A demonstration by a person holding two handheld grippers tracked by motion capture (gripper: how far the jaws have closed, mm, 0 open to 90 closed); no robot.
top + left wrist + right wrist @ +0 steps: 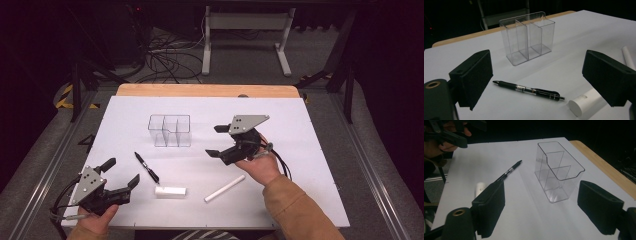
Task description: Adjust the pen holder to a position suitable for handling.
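Observation:
A clear plastic organizer (pixel 170 131) with three compartments stands upright on the white sheet, empty. In front of it lie a black pen (pixel 147 168), a short white block (pixel 170 192) and a long white stick (pixel 225 188). My left gripper (pixel 121 172) hovers at the near left corner, open, aimed toward the pen (pixel 529 90) and the organizer (pixel 527 37). My right gripper (pixel 215 140) is held right of the organizer (pixel 556 170), open with nothing between its jaws. The pen (pixel 509 171) lies beyond its left jaw.
The white sheet (pixel 300 190) covers a wooden table (pixel 205 90). Behind the table are a white frame stand (pixel 245 40) and tangled cables (pixel 165 60) on the floor. The left hand's gripper (pixel 451 135) shows at the far corner of the right gripper view.

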